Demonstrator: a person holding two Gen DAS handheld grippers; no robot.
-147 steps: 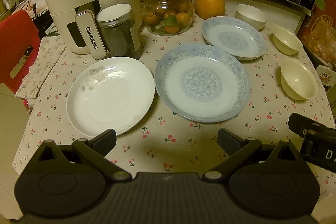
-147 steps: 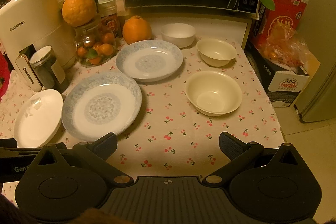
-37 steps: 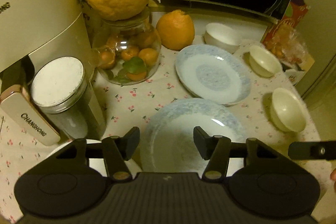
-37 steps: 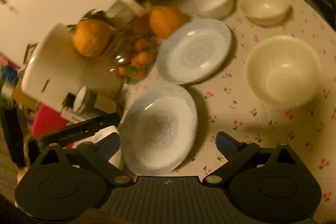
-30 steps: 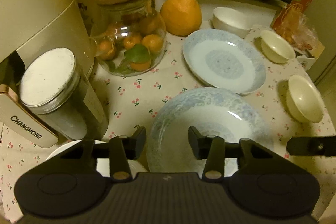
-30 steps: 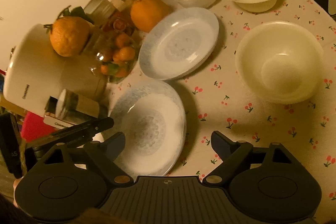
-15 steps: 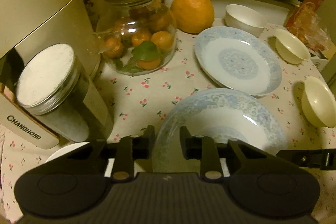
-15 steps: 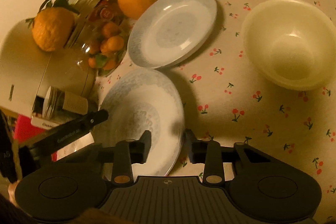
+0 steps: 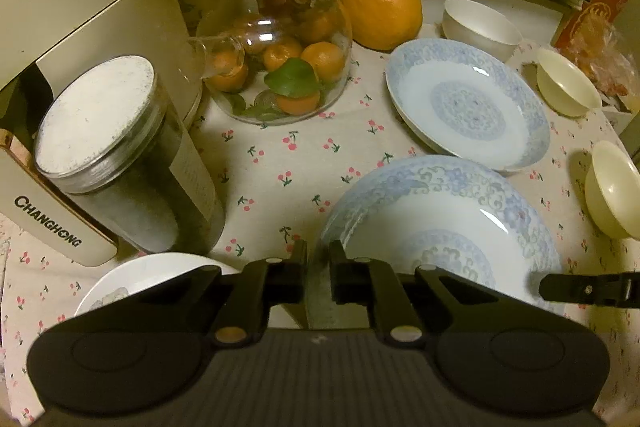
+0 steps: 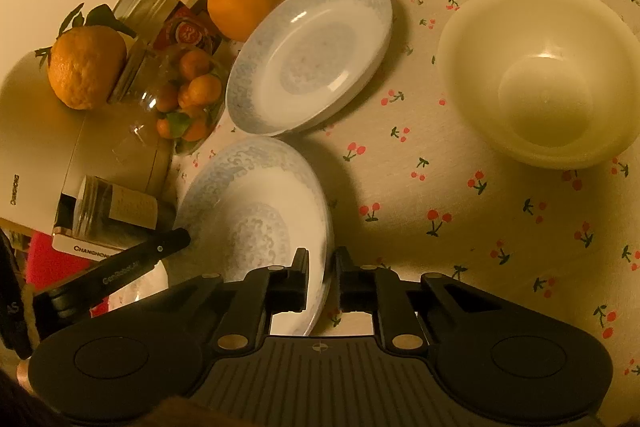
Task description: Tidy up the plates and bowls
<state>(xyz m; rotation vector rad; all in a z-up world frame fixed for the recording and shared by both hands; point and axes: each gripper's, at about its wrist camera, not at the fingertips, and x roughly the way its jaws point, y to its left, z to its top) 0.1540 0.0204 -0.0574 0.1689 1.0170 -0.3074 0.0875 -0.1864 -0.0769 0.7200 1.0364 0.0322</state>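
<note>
- Large blue-patterned plate (image 9: 448, 227): on the bench (image 9: 280, 163), near the white plate (image 9: 132, 279); we pinch its opposite rims.
- Left gripper (image 9: 318, 269): jaws just closed, clamped on the left rim.
- Right gripper (image 10: 322, 281): jaws just closed, clamped on the right rim.
- Risk: glazed rim may slip out if we lift unevenly; the tilting plate could strike the smaller blue plate (image 9: 468, 107) beside it.

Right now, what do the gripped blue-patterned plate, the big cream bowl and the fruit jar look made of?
Blue-patterned plate: probably glazed ceramic, glossy, with sharp highlights and a printed pattern.
Cream bowl: matte, soft sheen; plastic or melamine, possibly ceramic.
Fruit jar: clear glass, fruit visible through it, bright glints.
</note>
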